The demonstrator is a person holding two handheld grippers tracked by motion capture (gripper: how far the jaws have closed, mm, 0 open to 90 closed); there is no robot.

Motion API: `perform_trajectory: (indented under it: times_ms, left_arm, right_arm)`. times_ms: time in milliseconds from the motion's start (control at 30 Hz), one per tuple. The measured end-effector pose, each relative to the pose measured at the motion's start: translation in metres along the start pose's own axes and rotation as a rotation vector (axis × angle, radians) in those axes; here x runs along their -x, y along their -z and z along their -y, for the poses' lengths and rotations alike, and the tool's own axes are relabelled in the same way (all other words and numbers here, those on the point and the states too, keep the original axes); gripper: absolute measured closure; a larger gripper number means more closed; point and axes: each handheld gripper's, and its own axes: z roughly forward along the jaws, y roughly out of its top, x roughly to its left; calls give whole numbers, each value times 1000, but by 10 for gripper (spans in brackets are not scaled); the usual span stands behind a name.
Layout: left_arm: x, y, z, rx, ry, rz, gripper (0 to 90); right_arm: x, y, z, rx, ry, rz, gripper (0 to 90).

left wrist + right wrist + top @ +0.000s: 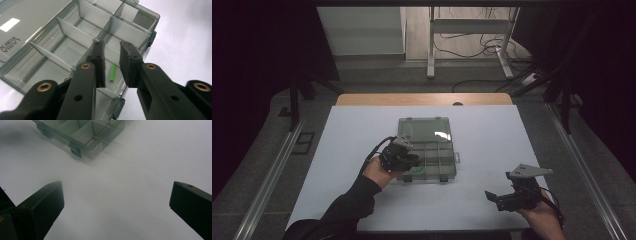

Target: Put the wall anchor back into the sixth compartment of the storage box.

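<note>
— What have you got on the left?

— My left claw (pixel 111 63) hangs over the near-left corner of the organizer box (pixel 428 150), jaws a little apart and pinching nothing. Between them, down in that corner compartment, I see a small green piece (pixel 113 73) lying on the box floor (its exact shape is hard to tell).

— And the box?

— It sits mid-tabletop (pixel 492 125), lid (pixel 424 129) folded open on its far side, clear dividers inside.

— The right?

— My right claw (pixel 493 197) is spread wide and empty, well to the near-right of the box, low over the white tabletop; in its own view the box corner (pixel 96 150) lies ahead.
</note>
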Motion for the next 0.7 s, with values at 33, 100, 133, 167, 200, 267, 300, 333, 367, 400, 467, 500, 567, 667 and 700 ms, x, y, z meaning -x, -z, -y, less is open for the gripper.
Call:
perform_trajectory:
  times_ms: [33, 100, 133, 167, 200, 267, 300, 333, 367, 400, 467, 500, 567, 667, 700]
  left_arm:
    - [0, 2, 0, 4, 4, -1, 718]
    - [0, 5, 1, 9, 3, -3, 698]
    - [1, 7, 1, 14, 5, -4, 698]
    - [1, 8, 1, 17, 3, -6, 688]
    - [1, 10, 1, 17, 5, -6, 675]
    - [1, 14, 3, 19, 9, -6, 630]
    - [1, 14, 3, 19, 9, -6, 616]
    - [2, 15, 3, 16, 8, -9, 616]
    - [2, 16, 4, 18, 11, -11, 604]
    - [2, 17, 5, 16, 12, -10, 580]
    - [3, 19, 6, 19, 12, -16, 566]
    - [3, 20, 6, 20, 12, -18, 541]
    - [4, 22, 7, 21, 8, -23, 526]
    - [6, 25, 9, 32, 12, -32, 482]
    - [6, 26, 10, 33, 11, -33, 461]
  right_arm:
    - [0, 0, 0, 0, 0, 0, 0]
    - [0, 0, 0, 1, -2, -1, 0]
    - [0, 0, 0, 1, -2, -1, 0]
    - [0, 0, 0, 2, -2, -1, 0]
    - [0, 0, 0, 3, -1, -1, 0]
    - [1, 0, 0, 3, -4, -2, 0]
    - [1, 0, 0, 3, -4, -2, 0]
    - [1, 0, 0, 3, -4, -3, 0]
    - [1, 0, 0, 2, -5, -4, 0]
    - [1, 0, 0, 0, -7, -3, 0]
    - [1, 0, 0, 0, -7, -3, 0]
    - [1, 0, 0, 0, -7, -2, 0]
    - [0, -1, 0, 0, -7, -3, 0]
    - [0, -1, 0, -1, -7, -3, 0]
    - [0, -1, -1, -1, -8, -3, 0]
